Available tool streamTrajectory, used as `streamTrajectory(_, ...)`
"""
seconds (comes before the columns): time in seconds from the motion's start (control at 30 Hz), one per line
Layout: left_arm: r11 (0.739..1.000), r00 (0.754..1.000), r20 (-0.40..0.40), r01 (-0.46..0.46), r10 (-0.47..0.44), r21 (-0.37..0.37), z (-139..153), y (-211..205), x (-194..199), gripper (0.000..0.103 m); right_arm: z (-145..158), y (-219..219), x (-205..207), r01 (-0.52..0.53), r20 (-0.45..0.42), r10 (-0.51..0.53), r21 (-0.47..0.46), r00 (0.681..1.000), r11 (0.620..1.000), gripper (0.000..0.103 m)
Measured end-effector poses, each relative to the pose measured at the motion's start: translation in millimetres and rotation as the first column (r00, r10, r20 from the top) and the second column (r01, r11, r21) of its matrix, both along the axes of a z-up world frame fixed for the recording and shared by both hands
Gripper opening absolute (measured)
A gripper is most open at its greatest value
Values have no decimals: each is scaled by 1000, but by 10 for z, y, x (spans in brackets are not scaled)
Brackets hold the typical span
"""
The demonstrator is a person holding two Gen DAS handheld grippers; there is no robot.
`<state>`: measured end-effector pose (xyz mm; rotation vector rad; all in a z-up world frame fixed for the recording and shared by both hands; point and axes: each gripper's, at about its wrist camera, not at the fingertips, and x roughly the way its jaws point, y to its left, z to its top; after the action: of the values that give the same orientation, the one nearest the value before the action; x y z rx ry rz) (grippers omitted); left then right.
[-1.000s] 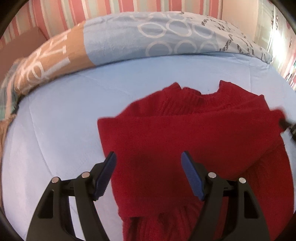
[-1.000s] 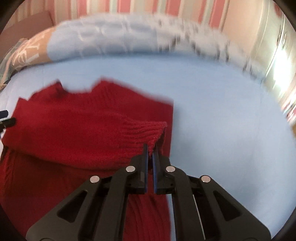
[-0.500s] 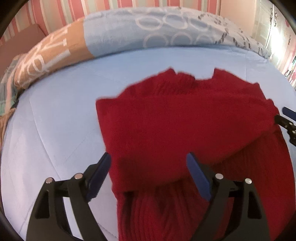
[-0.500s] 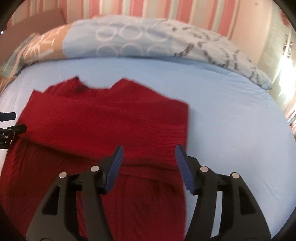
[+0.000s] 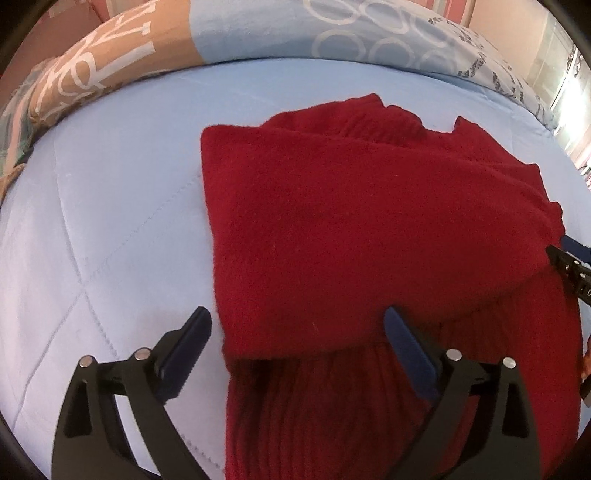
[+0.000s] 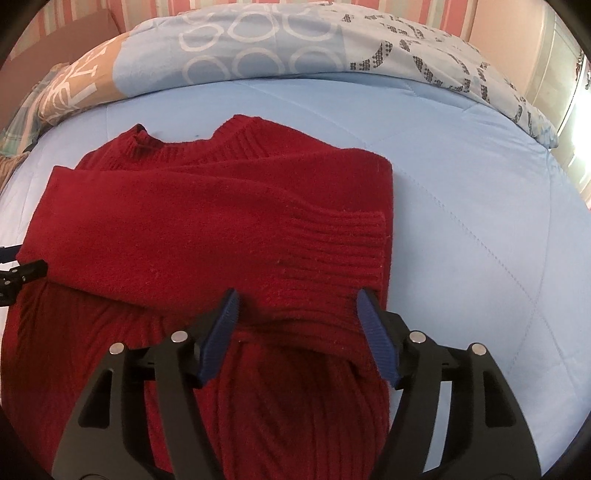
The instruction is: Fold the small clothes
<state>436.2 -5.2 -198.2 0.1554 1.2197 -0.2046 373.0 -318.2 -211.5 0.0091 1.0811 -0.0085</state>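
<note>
A red knit sweater (image 5: pixel 369 229) lies flat on the light blue bed cover (image 5: pixel 110 206), collar toward the pillows, with a sleeve folded across its chest. The sleeve's ribbed cuff (image 6: pixel 340 243) rests near the sweater's right edge. My left gripper (image 5: pixel 297 325) hangs over the sweater's left edge; its jaws are opening and the pads touch nothing. My right gripper (image 6: pixel 297 304) hovers just in front of the cuff, jaws opening, cloth below them but not pinched. The right gripper's tip (image 5: pixel 570 258) shows at the edge of the left wrist view, the left gripper's tip (image 6: pixel 22 273) in the right wrist view.
Patterned pillows in blue (image 6: pixel 258 48) and orange (image 5: pixel 110 55) line the far side of the bed. A striped pink wall (image 6: pixel 66 14) rises behind them. Bare blue cover (image 6: pixel 480 221) spreads to the right of the sweater.
The right gripper, shut on the sleeve cuff a second ago, has opened and left the cuff lying on the sweater. The left gripper's jaws have widened and it has sunk closer to the sweater.
</note>
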Motion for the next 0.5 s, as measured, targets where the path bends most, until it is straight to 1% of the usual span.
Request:
streamTrajectory(0.1,1000,999,41,24,-25,19,143,-34,-118,94,161,20,-130,-34,58,33,18,998,999,67)
streamTrajectory(0.13,999,998,57,33,-34,18,198,-39,-174,94,238,43,-221,-49,88,49,5,995,999,69)
streamTrajectory(0.17,999,997,69,39,-39,11,238,-37,-218,94,273,56,-274,-54,99,54,-8,994,999,73)
streamTrajectory(0.2,999,996,78,41,-40,-9,293,-27,-288,94,317,67,-353,-56,112,58,-19,992,998,74)
streamTrajectory(0.23,998,996,77,46,-42,-48,334,-11,-361,94,356,70,-452,-52,121,54,-17,991,998,74)
streamTrajectory(0.3,994,996,74,52,-45,-93,376,2,-497,94,395,71,-635,-50,115,49,2,992,999,78)
streamTrajectory(0.4,996,996,75,62,-57,-70,396,-33,-723,94,398,129,-919,-62,95,65,-30,993,998,82)
streamTrajectory(0.47,997,997,44,67,-65,-49,369,-45,-884,94,389,162,-1071,-71,82,74,-38,994,997,83)
streamTrajectory(0.5,996,998,26,65,-64,-55,355,-35,-951,94,389,170,-1124,-73,77,76,-38,994,997,83)
